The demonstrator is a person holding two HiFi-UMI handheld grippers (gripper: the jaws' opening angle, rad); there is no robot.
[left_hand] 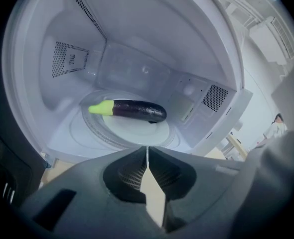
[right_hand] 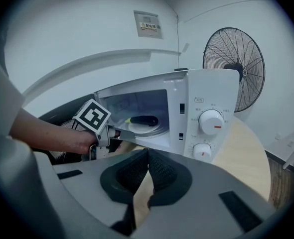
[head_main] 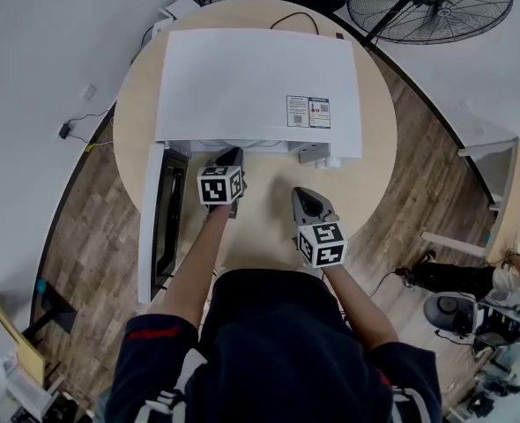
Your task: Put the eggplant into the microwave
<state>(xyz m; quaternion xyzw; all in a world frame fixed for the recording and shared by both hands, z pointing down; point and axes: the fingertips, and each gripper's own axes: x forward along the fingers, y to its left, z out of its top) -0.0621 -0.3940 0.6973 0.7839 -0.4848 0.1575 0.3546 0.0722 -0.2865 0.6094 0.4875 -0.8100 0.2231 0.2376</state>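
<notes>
Left gripper (left_hand: 147, 152), the tool nearest me, has its jaws pressed together with nothing between them. It sits low at the mouth of the microwave (head_main: 260, 82) and points down into the cavity. On my other side the right gripper (right_hand: 148, 156) is also closed and empty. It hangs over the round wooden table (head_main: 269, 236), a little back from the oven's front and near the two dials (right_hand: 211, 121).

Further out, the door (head_main: 154, 218) stands swung wide on the left, beside my left forearm. Past the sill lies the glass plate (left_hand: 132, 131), and on it the eggplant (left_hand: 134, 110) rests on its side. Its green stem end points left and its dark body runs right across the plate. It is apart from my jaws and clear of the cavity walls.

I judge the placing step done: the eggplant is inside, let go, and lying steady. What is left is getting out. The next move calls for drawing the left gripper straight back over the sill without dipping toward the plate. If the door is to be shut after that, I'd have to get round to its outer face and push it closed. The main risk I see is clipping the door edge or the sill while backing away.
</notes>
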